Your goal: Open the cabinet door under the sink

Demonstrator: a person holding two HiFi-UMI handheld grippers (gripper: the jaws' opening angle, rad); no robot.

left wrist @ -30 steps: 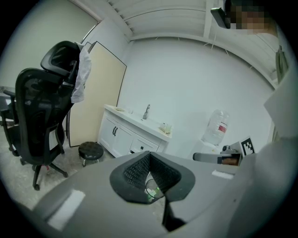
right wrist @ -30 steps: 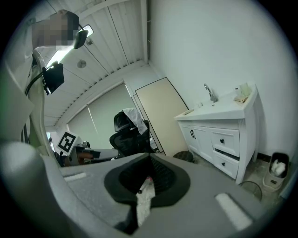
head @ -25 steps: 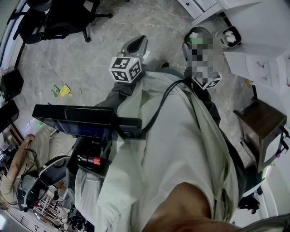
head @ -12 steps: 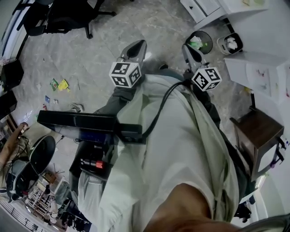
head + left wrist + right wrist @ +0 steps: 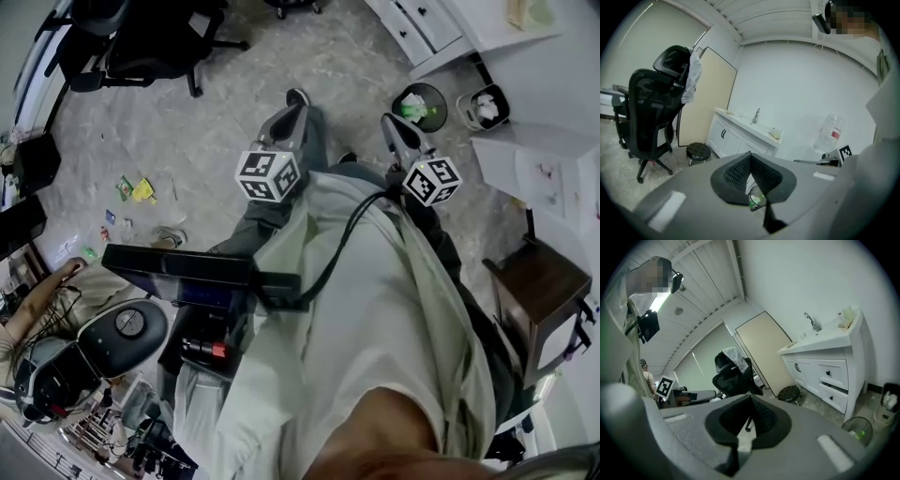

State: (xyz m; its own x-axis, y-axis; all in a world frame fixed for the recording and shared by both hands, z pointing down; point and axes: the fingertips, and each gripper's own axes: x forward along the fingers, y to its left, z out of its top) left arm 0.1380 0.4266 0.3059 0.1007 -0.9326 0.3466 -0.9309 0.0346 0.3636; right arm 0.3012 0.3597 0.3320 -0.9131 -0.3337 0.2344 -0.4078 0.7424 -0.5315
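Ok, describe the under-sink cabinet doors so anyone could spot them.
A white vanity with a faucet stands against the wall. Its cabinet doors are the pair with two dark vertical handles side by side; the neighbouring drawers carry single round knobs.

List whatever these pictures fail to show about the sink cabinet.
- Head view: the sink cabinet is cut off by the top edge; only a drawer corner shows.
- Left gripper view: its lower right end lies behind the left gripper, fingers shut.
- Right gripper view: the door handles and the object at the counter's end are too small to make out.
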